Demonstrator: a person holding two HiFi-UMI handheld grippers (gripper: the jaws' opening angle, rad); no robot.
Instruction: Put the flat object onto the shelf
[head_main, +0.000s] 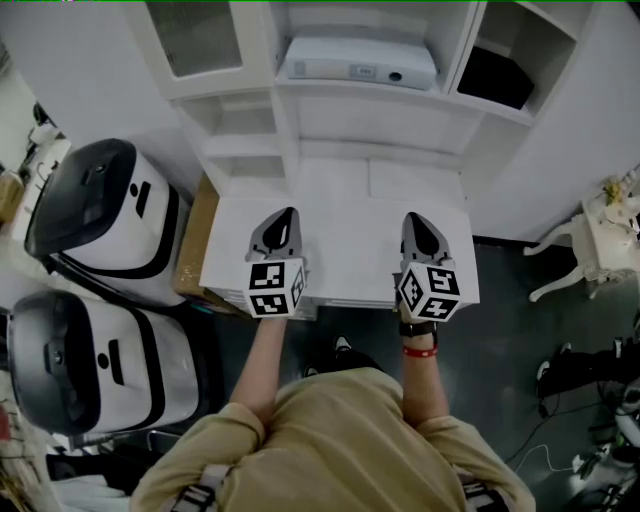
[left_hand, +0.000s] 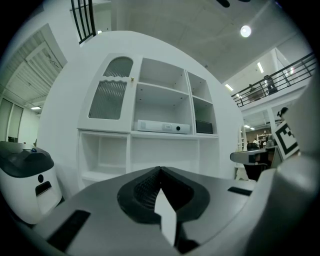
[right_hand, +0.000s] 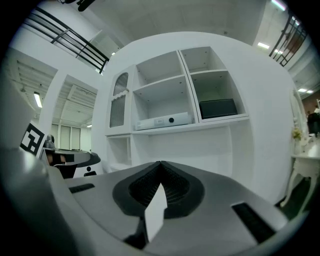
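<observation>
Left tool (head_main: 289, 214) and right tool (head_main: 413, 220) clamped shut on near edge of flat board (head_main: 345, 245), facing shelf (head_main: 400, 112)

The white shelf unit (head_main: 380, 115) stands on a dark floor (head_main: 520, 290). On its middle board lies a flat white box (head_main: 360, 62). In the compartment just right of this box sits a black box (head_main: 495, 77). Left of the white box is a glass door (head_main: 200, 35).

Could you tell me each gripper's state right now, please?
Left gripper: closed on the white flat board.
Right gripper: closed on the white flat board too.
</observation>
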